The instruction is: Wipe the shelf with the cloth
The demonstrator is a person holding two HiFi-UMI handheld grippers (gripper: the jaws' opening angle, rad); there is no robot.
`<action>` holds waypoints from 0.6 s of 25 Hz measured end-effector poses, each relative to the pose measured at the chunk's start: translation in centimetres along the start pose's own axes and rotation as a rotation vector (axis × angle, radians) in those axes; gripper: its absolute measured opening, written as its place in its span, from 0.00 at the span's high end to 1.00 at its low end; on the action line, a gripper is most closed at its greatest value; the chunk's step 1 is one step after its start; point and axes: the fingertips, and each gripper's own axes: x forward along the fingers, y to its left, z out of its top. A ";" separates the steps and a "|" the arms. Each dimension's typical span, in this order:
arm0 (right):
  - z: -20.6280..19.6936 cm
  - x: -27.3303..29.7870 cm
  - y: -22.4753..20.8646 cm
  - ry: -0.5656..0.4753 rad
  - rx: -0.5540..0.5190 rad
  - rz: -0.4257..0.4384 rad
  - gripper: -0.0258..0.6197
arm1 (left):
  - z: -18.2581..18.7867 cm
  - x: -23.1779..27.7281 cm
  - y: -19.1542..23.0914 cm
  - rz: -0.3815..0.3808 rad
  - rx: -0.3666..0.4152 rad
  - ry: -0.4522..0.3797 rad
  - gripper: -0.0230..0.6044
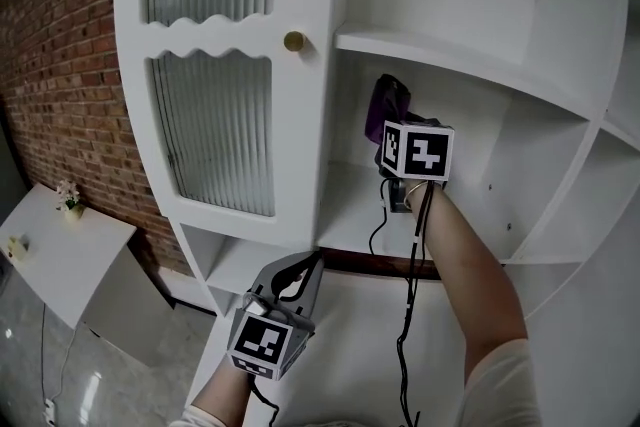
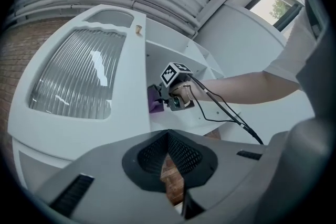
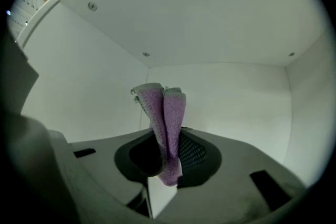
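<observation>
A purple cloth (image 3: pixel 165 123) is pinched in my right gripper (image 3: pixel 167 157), which is shut on it inside the white shelf compartment (image 1: pixel 345 215). In the head view the cloth (image 1: pixel 388 105) sticks up past the right gripper (image 1: pixel 392 147), close to the compartment's back wall. The left gripper view shows the cloth (image 2: pixel 154 99) just inside the opening. My left gripper (image 1: pixel 303 273) hangs low in front of the cabinet, below the shelf, its jaws together and holding nothing. From its own camera the left gripper (image 2: pixel 169 162) points up at the cabinet.
A white cabinet door (image 1: pixel 215 65) with ribbed glass and a brass knob (image 1: pixel 294 41) stands left of the compartment. Another shelf board (image 1: pixel 450 60) lies above. A brick wall (image 1: pixel 60 65) is at far left. Cables (image 1: pixel 408 315) hang from the right gripper.
</observation>
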 end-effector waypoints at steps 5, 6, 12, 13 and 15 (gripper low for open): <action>-0.2 3.1 4.1 0.034 -0.052 0.052 0.84 | -1.5 -0.7 1.5 0.024 0.007 0.014 0.94; -0.3 3.8 4.5 0.041 -0.054 0.057 0.84 | -1.6 -0.7 1.9 0.029 0.002 0.014 0.94; -0.7 6.0 4.1 0.024 -0.113 -0.015 0.84 | -2.2 -1.0 3.2 0.045 0.000 0.022 0.94; -0.7 6.2 4.0 0.015 -0.119 -0.017 0.84 | -2.4 -1.0 3.4 0.047 -0.002 0.022 0.94; -0.6 6.4 3.7 0.003 -0.107 -0.003 0.84 | -2.7 -1.0 3.5 0.052 -0.007 0.025 0.94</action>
